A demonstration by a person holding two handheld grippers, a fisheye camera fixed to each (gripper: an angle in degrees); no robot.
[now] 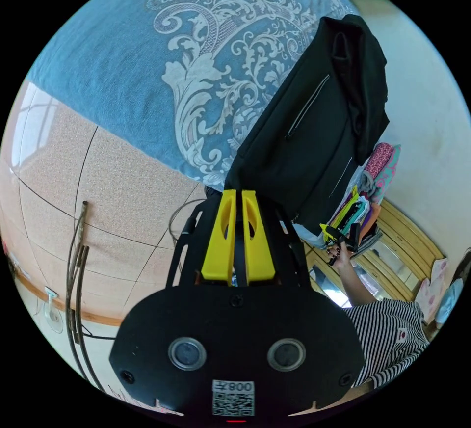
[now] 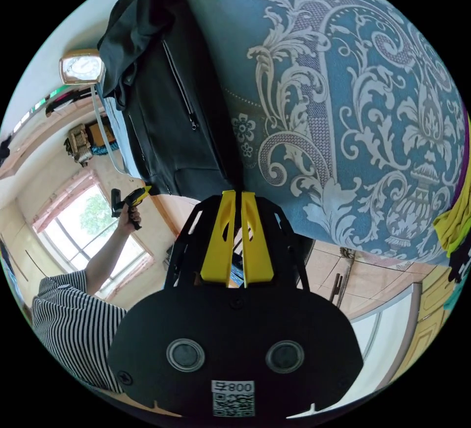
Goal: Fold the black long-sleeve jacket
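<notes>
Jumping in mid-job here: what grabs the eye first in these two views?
The black jacket stands out, lying on the blue bedspread with its pale floral scrollwork, one edge reaching the bed's side. In each view that camera's own yellow jaws stand nearly together at the jacket's near edge: the left gripper and the right gripper. Whether cloth is pinched between them cannot be told.

A bed with a blue floral-patterned cover (image 1: pixel 122 60) carries the black jacket (image 1: pixel 314 128) at its edge.
</notes>
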